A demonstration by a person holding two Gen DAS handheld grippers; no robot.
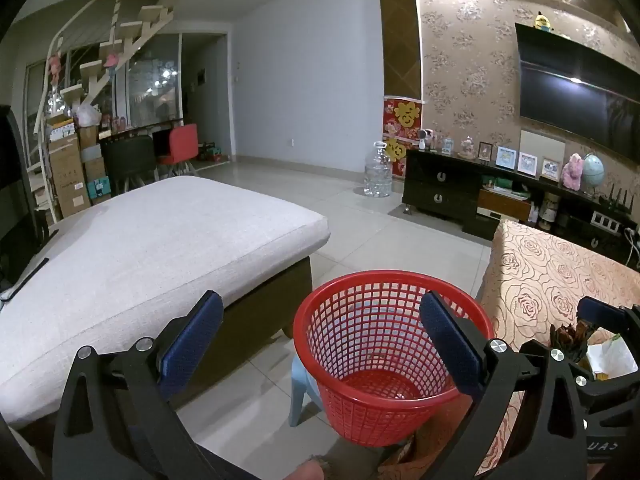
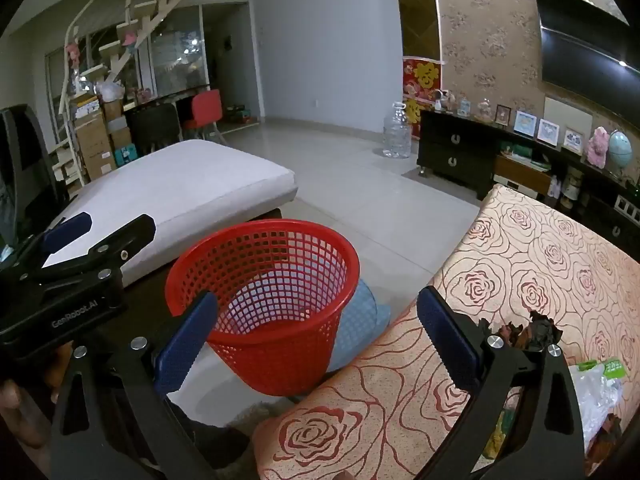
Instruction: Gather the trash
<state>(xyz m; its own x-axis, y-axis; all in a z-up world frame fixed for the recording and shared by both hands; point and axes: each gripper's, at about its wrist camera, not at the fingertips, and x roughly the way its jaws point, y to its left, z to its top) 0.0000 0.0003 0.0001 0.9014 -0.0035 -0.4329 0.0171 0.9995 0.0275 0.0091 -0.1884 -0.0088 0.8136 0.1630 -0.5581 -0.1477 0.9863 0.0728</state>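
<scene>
Left gripper: blue-padded fingers spread wide, nothing between them; framed ahead, a red plastic lattice wastebasket, bare inside, standing on a pale blue plastic stool between a grey cushioned ottoman and a rose-patterned tablecloth. Right gripper: fingers equally wide apart, holding nothing. Trash lies on the cloth beside its right finger: dark crumpled dried leaves, clear plastic wrapper.

My left camera looks along my fingers, close above the red basket, facing the TV wall. My right camera sits rightward, over the rose-cloth desk. Both share basket, sofa and floor.
</scene>
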